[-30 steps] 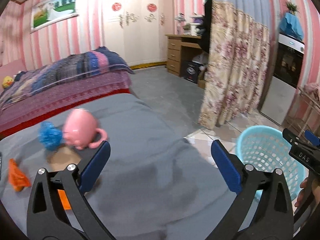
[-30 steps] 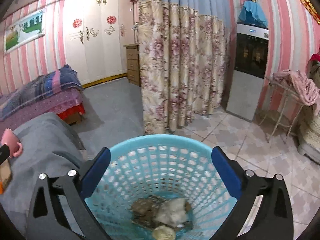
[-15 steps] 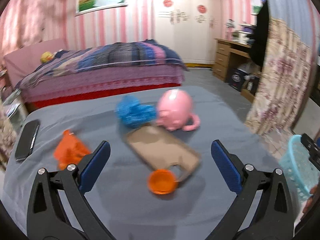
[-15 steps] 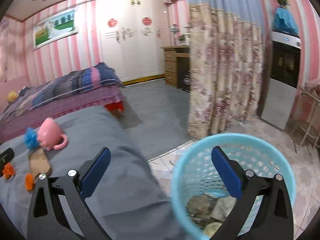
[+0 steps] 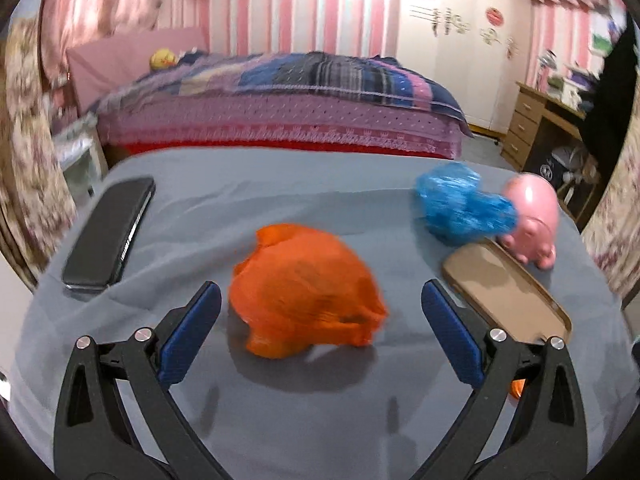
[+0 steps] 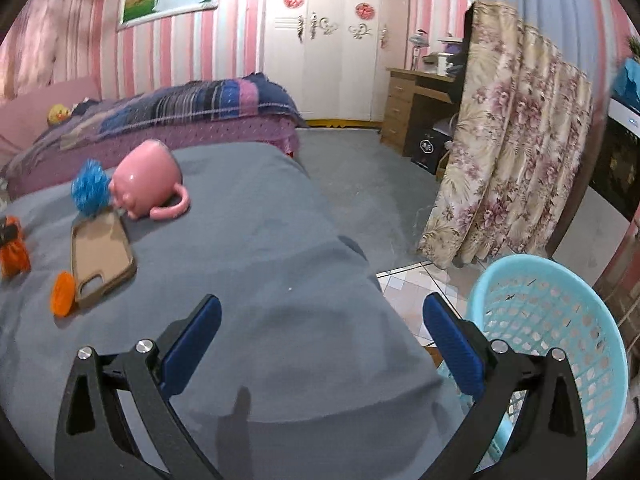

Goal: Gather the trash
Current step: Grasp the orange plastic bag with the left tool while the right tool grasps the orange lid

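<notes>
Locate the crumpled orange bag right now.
In the left wrist view, the orange bag lies on the grey cover, centred just ahead of the open left tongs, between the phone and the brown case.

Left gripper (image 5: 320, 320): hovering over the grey cloth (image 5: 320, 412), jaws standing wide apart with nothing between the pads.
Orange bag (image 5: 306, 294): lying crumpled on the cloth, sitting in the gap just ahead of the blue fingertips (image 5: 192, 336), touching neither; its edges are blurring.
Black phone (image 5: 108, 236): resting flat, left of the orange bag, well apart from it.
Blue bag (image 5: 464, 210): lying right of and beyond the orange bag, pressing against the pink mug (image 5: 534, 220).
Brown phone case (image 5: 506, 292): lying open side up, right of the orange bag, just in front of the blue bag.
Bed (image 5: 280, 116): standing behind the orange bag, beyond the cloth's far edge.
</notes>
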A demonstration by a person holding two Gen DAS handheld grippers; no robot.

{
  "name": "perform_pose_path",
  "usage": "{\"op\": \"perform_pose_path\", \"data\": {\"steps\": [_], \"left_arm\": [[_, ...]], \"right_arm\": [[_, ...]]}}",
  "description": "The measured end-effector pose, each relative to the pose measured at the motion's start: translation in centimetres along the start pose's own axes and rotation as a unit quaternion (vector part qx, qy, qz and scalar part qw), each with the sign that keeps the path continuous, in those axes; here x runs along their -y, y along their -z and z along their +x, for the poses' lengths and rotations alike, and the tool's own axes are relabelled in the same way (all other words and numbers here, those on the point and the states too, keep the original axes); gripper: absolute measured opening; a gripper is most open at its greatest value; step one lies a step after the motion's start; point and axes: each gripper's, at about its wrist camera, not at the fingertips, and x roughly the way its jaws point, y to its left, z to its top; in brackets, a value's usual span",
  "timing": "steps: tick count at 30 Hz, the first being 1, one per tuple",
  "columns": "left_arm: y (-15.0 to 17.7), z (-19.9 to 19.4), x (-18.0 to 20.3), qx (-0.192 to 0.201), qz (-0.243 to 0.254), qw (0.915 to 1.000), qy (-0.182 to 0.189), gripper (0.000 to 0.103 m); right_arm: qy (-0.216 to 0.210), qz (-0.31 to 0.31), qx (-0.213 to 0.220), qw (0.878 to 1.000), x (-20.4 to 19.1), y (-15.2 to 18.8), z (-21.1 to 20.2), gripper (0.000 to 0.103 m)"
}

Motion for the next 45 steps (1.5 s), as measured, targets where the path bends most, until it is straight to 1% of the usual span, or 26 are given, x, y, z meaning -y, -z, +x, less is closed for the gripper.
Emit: {"op": "perform_pose_path", "data": {"steps": [2, 3, 4, 5, 6, 7, 8, 9, 11, 13, 17, 22, 23, 27, 30, 32, 34, 37, 41, 45], "left_arm": [[-0.2, 1.0, -0.8, -0.016, -0.016, 0.9996, 0.015, 0.089], [-0.2, 1.4, -1.1, -0.024, -0.024, 0.9992, 0.023, 0.084], [-0.2, 1.9, -1.4, -0.032, -0.031, 0.9983, 0.036, 0.075], [-0.1, 2.3, -1.3, -0.041, -0.033, 0.9975, 0.048, 0.069], [-0.1, 2.4, -1.3, -0.043, -0.032, 0.9973, 0.050, 0.060], [-0.2, 2.2, -1.0, -0.035, -0.022, 0.9980, 0.048, 0.050], [-0.1, 2.0, -0.7, -0.030, -0.014, 0.9983, 0.049, 0.044], [-0.2, 1.7, -0.3, -0.024, -0.004, 0.9982, 0.055, 0.033], [-0.1, 1.2, 0.5, -0.018, 0.005, 0.9976, 0.067, 0.029], [0.0, 0.5, 1.6, -0.012, 0.026, 0.9966, 0.077, 0.023], [0.2, -1.6, 3.6, 0.002, 0.052, 0.9950, 0.085, 0.023], [0.1, -4.0, 4.7, 0.015, 0.072, 0.9934, 0.088, 0.023], [0.2, -4.4, 4.7, 0.017, 0.077, 0.9935, 0.082, 0.023], [0.7, -5.2, 4.5, 0.020, 0.106, 0.9936, 0.034, 0.023], [0.5, -5.2, 3.3, 0.024, 0.115, 0.9930, 0.005, 0.023], [0.3, -4.9, 1.4, 0.017, 0.102, 0.9945, -0.015, 0.021], [0.0, -4.7, -0.2, 0.008, 0.078, 0.9968, -0.016, 0.019], [-0.3, -4.3, -1.7, 0.006, 0.066, 0.9975, -0.025, 0.019], [-0.2, -3.5, -3.1, -0.007, 0.053, 0.9978, -0.041, 0.019], [-0.5, -3.6, -4.2, -0.007, 0.041, 0.9983, -0.040, 0.019]], "right_arm": [[-0.001, -0.001, -0.002, 1.000, -0.1, -0.1, 0.2, 0.099], [-0.003, -0.001, -0.003, 1.000, -0.1, -0.1, 0.3, 0.098], [-0.005, 0.000, -0.004, 1.000, 0.0, -0.1, 0.3, 0.098], [-0.008, 0.003, -0.006, 1.000, 0.1, -0.1, 0.4, 0.098], [-0.011, 0.006, -0.008, 1.000, 0.2, -0.1, 0.5, 0.098], [-0.014, 0.010, -0.009, 1.000, 0.4, -0.1, 0.5, 0.099], [-0.015, 0.013, -0.008, 1.000, 0.6, -0.1, 0.5, 0.098], [-0.016, 0.016, -0.007, 1.000, 0.6, -0.1, 0.4, 0.098], [-0.017, 0.019, -0.005, 1.000, 0.6, -0.1, 0.4, 0.099], [-0.019, 0.021, -0.002, 1.000, 0.7, -0.1, 0.3, 0.099], [-0.018, 0.019, -0.001, 1.000, 0.6, -0.1, 0.2, 0.098], [-0.019, 0.012, 0.003, 1.000, -0.3, -0.4, -0.2, 0.099], [-0.024, 0.012, 0.004, 1.000, -0.6, -0.5, -0.4, 0.098], [-0.045, -0.001, 0.012, 0.999, -2.7, -0.7, -1.2, 0.098], [-0.062, -0.019, 0.014, 0.998, -4.9, -0.6, -1.6, 0.098], [-0.074, -0.027, 0.015, 0.997, -6.2, -0.5, -1.9, 0.098], [-0.093, -0.028, 0.013, 0.995, -7.5, -0.5, -2.1, 0.098], [-0.115, -0.044, 0.009, 0.992, -10.3, -0.5, -2.1, 0.098], [-0.125, -0.079, 0.000, 0.989, -13.7, -0.3, -1.7, 0.098], [-0.130, -0.102, -0.025, 0.986, -17.2, -0.6, -0.8, 0.097]]}}
